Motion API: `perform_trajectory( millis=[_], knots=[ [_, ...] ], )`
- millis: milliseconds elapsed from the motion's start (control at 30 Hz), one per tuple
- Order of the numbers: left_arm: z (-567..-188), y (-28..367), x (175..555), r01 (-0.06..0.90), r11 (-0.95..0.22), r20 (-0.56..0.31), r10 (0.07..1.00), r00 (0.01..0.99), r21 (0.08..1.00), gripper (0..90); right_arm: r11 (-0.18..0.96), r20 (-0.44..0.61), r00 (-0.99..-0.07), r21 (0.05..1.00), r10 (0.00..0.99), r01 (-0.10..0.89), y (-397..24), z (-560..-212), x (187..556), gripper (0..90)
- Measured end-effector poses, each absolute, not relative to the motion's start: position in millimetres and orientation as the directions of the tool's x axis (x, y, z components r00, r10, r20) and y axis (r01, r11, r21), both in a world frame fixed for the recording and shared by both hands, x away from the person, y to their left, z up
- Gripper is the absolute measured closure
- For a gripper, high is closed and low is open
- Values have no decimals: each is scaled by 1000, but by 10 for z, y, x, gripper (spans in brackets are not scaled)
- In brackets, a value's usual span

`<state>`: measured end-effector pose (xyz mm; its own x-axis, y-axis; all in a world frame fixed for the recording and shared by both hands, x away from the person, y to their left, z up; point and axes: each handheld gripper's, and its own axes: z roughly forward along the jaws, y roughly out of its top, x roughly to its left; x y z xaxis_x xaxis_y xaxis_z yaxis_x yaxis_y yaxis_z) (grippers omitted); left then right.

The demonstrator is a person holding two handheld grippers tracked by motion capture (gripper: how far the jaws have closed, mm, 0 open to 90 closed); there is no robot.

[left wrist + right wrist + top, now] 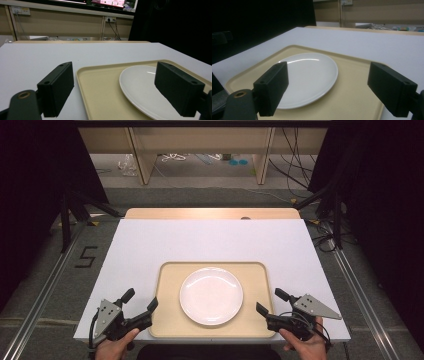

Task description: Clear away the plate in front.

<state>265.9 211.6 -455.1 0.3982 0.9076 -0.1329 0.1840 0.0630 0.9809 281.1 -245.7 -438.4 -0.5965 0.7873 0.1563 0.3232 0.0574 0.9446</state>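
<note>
A round white plate (211, 295) lies empty in the middle of a beige tray (168, 320) at the near edge of the white table (210, 240). My left gripper (141, 300) is held at the tray's near left corner, open, one jaw over the tray rim and the other over the table. At the tray's near right corner my right gripper (271, 301) is open and empty. In the left gripper view the left gripper (117, 90) frames the tray (100, 90) and plate (140, 85). In the right gripper view the right gripper (331, 87) frames the plate (307, 75) on the tray (357, 95).
A wooden tabletop strip (210, 213) shows behind the white surface. Black stand legs (67, 220) rise at the table's far left and others (335, 215) at its far right. A "5" (86, 256) is marked on the floor at the left. Shelving and cables sit at the back.
</note>
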Motion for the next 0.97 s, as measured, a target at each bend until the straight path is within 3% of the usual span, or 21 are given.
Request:
perform_trajectory(
  millis=[967],
  knots=[
    [-4546,2114,2655,182,109,-175,898,403,977,157,58,148,-584,946,798,319,-2433,-4367,2769,155]
  ],
)
